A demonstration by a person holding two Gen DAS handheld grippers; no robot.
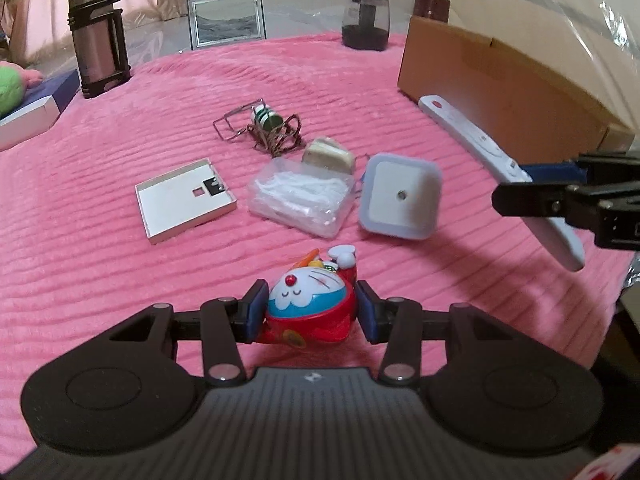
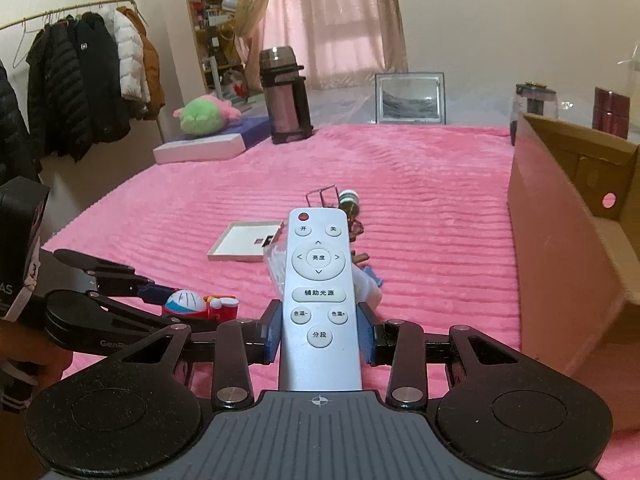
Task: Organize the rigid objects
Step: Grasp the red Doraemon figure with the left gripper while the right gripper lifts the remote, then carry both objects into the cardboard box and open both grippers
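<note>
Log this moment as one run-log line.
left gripper: shut on Doraemon toy | right gripper: shut on white remote | cardboard box: open, at right | pink blanket: other items loose

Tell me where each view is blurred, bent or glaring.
Left wrist: the remote and box at right are smeared soft, the pink blanket's ribs bow with fisheye, and the toy is sharp. Right wrist: remote crisp, curtain glows, corners vignette black.

Doraemon toy point(image 1: 310, 304) gripped; white remote point(image 2: 319, 296) gripped, lifted
</note>
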